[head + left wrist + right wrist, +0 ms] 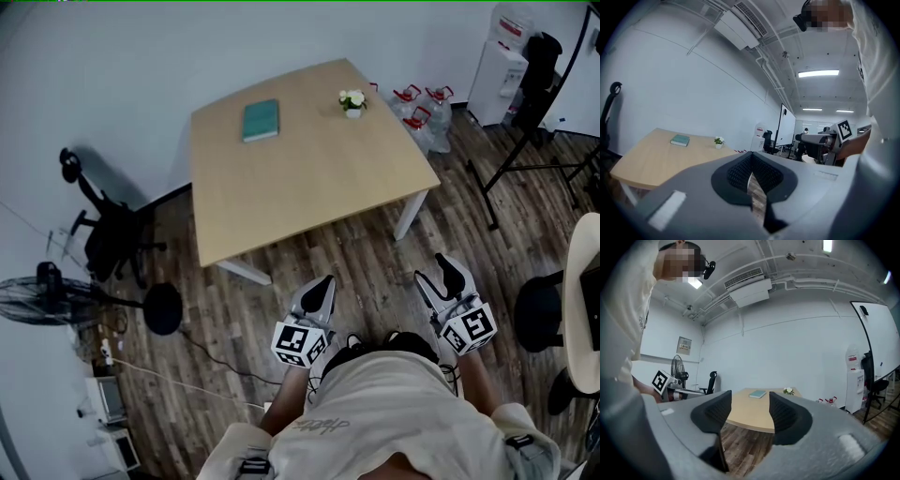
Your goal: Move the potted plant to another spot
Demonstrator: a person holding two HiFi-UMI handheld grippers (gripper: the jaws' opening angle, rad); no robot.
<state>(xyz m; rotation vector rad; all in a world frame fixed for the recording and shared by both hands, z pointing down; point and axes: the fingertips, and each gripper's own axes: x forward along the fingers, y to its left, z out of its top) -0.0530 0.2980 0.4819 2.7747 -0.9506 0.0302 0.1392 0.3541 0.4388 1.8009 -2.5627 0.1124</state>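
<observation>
**Standing off from the tabletop, plant not yet touched**

Potted plant (352,102) sits upright on the tabletop (309,187), near the far right corner and close to the right edge. Small white pot, white blooms, green leaves. Teal book (261,120) lies flat to its left on the same far side, well apart from it.

My left gripper (323,281): fingers clenched, pads pressed together with only a thin slit below the tips, nothing in them. In the left gripper view the plant (718,141) and the book sit far ahead, up and left of the closed tips.

My right gripper (441,274): fingers released, clear gap between the pads, nothing between them. Through that gap in the right gripper view I see the near tabletop edge and the wooden floor (366,253). The plant (789,391) shows just above the right finger, the book above the gap.

Both grippers are side by side in front of my chest, over the floor, aimed roughly level at the tabletop. They're well apart from its near edge and further still from the plant. Marker cubes face up toward the head camera.

Around: office chair (112,234) and fan (47,298) left of the tabletop, water bottles (422,108) on the floor past the right corner, water dispenser (497,80) by the wall beyond them
</observation>
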